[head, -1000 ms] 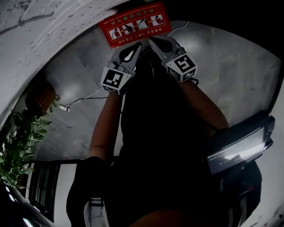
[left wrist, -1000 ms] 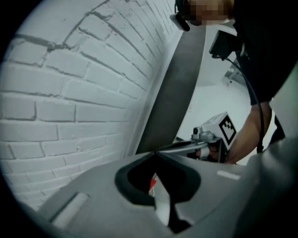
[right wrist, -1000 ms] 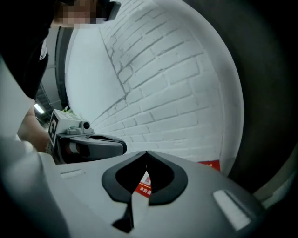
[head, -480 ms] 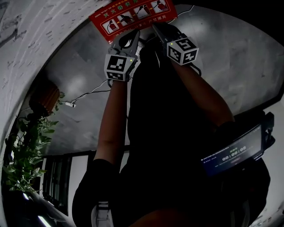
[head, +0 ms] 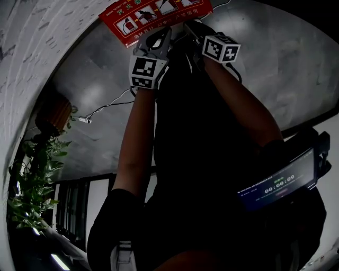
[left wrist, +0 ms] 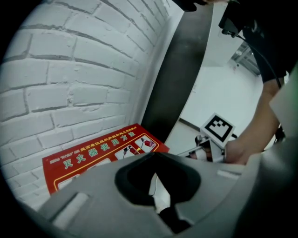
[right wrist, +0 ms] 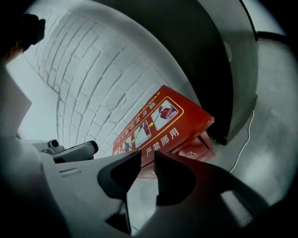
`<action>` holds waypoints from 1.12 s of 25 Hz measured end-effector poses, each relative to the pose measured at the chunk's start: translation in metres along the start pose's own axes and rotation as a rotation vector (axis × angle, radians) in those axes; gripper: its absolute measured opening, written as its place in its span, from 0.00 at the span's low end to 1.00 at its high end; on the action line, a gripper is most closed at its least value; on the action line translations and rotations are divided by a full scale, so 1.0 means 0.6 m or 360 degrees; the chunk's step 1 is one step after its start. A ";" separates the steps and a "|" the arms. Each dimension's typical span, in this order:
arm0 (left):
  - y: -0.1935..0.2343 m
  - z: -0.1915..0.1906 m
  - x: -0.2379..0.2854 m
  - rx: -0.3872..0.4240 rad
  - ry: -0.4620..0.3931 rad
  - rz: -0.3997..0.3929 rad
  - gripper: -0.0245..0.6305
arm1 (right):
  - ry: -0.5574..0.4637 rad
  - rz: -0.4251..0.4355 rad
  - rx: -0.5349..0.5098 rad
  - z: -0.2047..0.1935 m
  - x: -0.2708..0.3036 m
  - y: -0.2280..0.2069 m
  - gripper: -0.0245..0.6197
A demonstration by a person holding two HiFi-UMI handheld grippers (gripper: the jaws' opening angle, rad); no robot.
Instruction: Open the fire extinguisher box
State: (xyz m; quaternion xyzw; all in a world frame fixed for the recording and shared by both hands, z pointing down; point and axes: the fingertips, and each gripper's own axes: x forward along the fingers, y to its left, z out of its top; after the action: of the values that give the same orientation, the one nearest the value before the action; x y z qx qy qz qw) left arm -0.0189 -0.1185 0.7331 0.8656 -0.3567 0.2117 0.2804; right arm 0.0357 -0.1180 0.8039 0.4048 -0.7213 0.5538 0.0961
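The red fire extinguisher box (head: 153, 10) stands on the grey floor against the white brick wall; its lid, with pictograms and yellow print, is down. It also shows in the left gripper view (left wrist: 93, 155) and the right gripper view (right wrist: 163, 125). My left gripper (head: 165, 33) hovers just short of the box's front edge, jaws together with nothing between them (left wrist: 156, 157). My right gripper (head: 192, 27) is beside it near the same edge. Its jaws (right wrist: 148, 155) are opening, with a narrow empty gap between them.
A white brick wall (head: 32, 42) runs behind the box. A dark pillar (right wrist: 205, 56) stands at the box's right end. A thin cable (head: 106, 108) lies across the floor. A potted plant (head: 32, 180) stands at the left. A lit screen (head: 278, 185) hangs at the person's waist.
Both grippers have moved forward, closer to the box's front edge. The right gripper's jaws were together and now stand slightly apart.
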 end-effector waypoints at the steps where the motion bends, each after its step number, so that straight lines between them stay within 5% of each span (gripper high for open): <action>1: -0.003 -0.001 0.000 -0.0005 0.0002 -0.0002 0.04 | -0.0003 0.0011 0.0059 -0.002 0.002 -0.004 0.18; 8: -0.013 -0.004 -0.001 -0.0011 0.0012 -0.0011 0.04 | 0.0030 0.0062 0.0251 -0.020 0.025 -0.024 0.26; 28: -0.019 -0.043 -0.020 -0.0035 0.0040 0.0024 0.04 | 0.0020 0.0126 0.0446 -0.022 0.044 -0.040 0.23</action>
State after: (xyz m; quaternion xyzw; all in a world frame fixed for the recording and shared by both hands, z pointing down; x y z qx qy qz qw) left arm -0.0227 -0.0895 0.7416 0.8571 -0.3618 0.2208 0.2927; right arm 0.0310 -0.1207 0.8414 0.3819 -0.6517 0.6549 0.0212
